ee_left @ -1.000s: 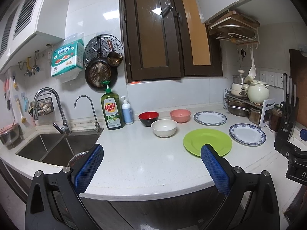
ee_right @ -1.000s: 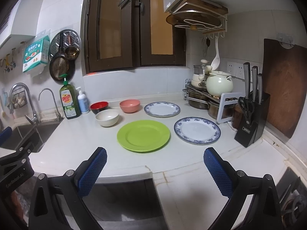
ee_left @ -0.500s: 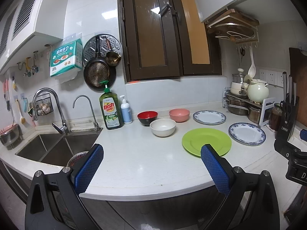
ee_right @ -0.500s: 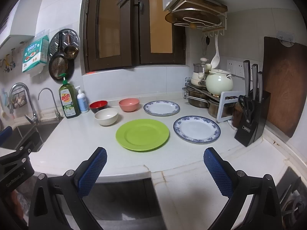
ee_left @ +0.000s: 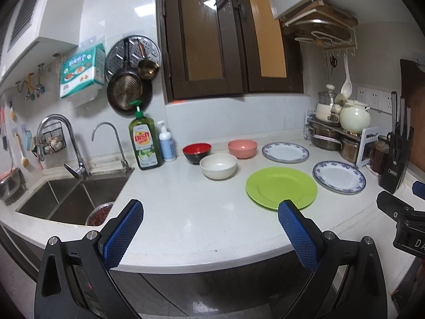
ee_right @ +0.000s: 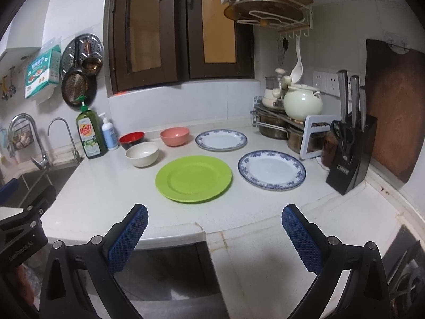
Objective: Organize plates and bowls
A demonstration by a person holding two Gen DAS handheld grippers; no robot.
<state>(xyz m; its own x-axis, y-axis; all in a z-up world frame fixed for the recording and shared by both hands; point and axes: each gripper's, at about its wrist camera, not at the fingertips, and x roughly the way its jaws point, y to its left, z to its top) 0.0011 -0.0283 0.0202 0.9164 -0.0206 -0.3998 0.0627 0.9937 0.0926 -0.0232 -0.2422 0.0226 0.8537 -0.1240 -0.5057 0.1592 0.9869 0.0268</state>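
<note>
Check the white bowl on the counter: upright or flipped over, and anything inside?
Upright and empty. The white bowl sits rim-up on the counter, and its bare inner surface shows in both wrist views.

- A home kitchen is indicated.
- A white countertop (ee_left: 186, 212) is seen running into a corner, with a double steel sink (ee_left: 66, 199) and two faucets (ee_left: 69, 138) at the left.
- A dish soap bottle (ee_left: 144, 143) is placed beside the sink.
- A frying pan (ee_left: 124, 93) and a pack of paper towels (ee_left: 79, 71) are hung on the tiled wall.
- Bowls and plates are laid out on the counter, among them a green plate (ee_right: 194, 178).
- A knife block (ee_right: 350, 159), a pot rack (ee_right: 279, 127), a teapot (ee_right: 302, 103) and a wooden cutting board (ee_right: 395, 111) are noted at the right.
- Dark wooden cabinet doors (ee_right: 172, 26) are mounted above.
</note>
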